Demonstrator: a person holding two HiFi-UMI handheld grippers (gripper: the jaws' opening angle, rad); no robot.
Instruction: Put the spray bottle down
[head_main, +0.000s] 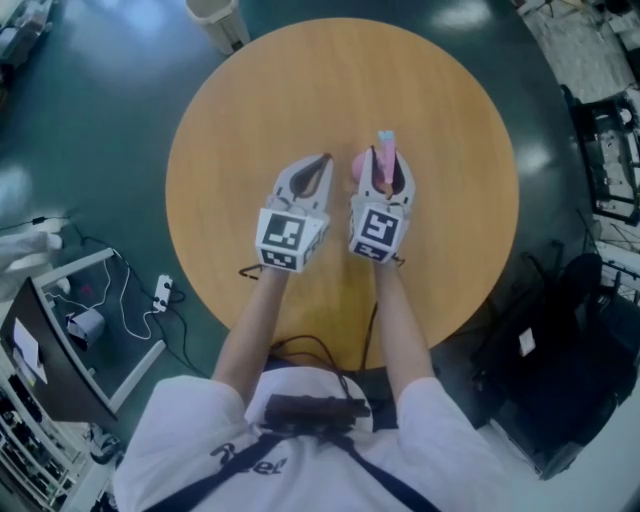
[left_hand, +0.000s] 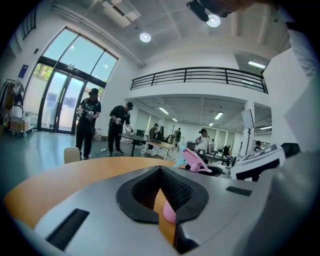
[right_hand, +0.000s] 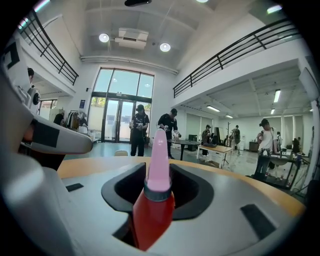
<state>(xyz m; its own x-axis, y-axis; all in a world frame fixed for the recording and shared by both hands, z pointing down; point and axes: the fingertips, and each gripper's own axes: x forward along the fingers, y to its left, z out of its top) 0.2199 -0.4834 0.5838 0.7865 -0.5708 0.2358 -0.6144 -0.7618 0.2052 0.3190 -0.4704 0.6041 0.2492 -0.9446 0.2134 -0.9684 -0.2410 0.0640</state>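
Spray bottle (right_hand: 151, 212) clamped in right hand-held gripper (head_main: 388, 168), pointing nearly level.

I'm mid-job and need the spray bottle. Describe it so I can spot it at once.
Start at the round wooden table in the middle of the head view. Over it, the right gripper has the spray bottle between its jaws. A red body under a pink spray head sets it apart from the grey grippers around it.
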